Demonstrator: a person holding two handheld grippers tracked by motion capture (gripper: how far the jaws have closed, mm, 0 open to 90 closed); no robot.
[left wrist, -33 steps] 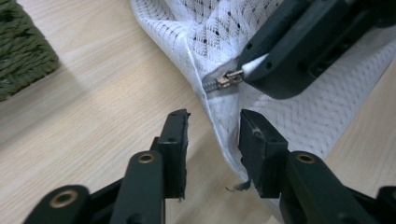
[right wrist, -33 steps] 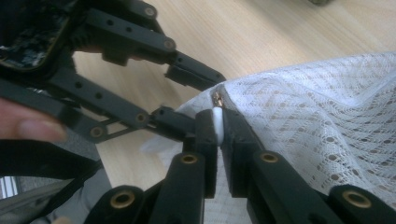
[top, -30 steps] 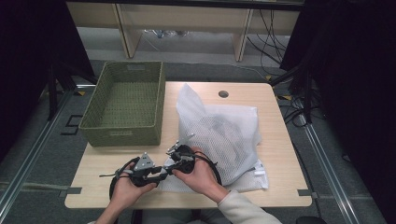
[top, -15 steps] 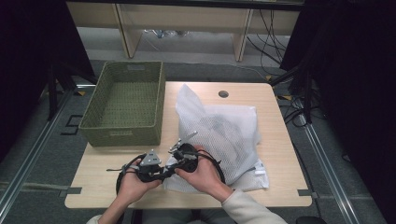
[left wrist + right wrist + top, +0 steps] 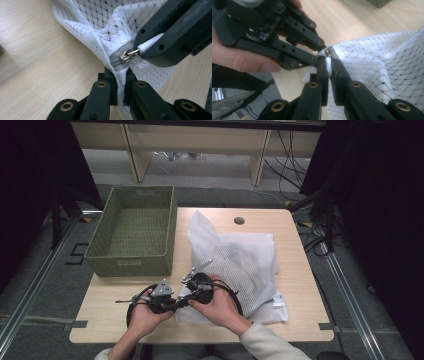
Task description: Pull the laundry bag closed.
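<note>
White mesh laundry bag (image 5: 235, 265), lumpy, dark contents seen through net, laid flat on right half of the table, one corner peaked up at 12 o'clock. Near-left corner at 7 o'clock is lifted and bunched. Small metal zipper pull (image 5: 128, 55) seen at that corner, at end of grey zipper tape.

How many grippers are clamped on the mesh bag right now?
2. The left gripper pinches the mesh bag fabric just beside the zipper slider. The right gripper has its jaws shut on the slider's white pull tab at the same near-left corner.
</note>
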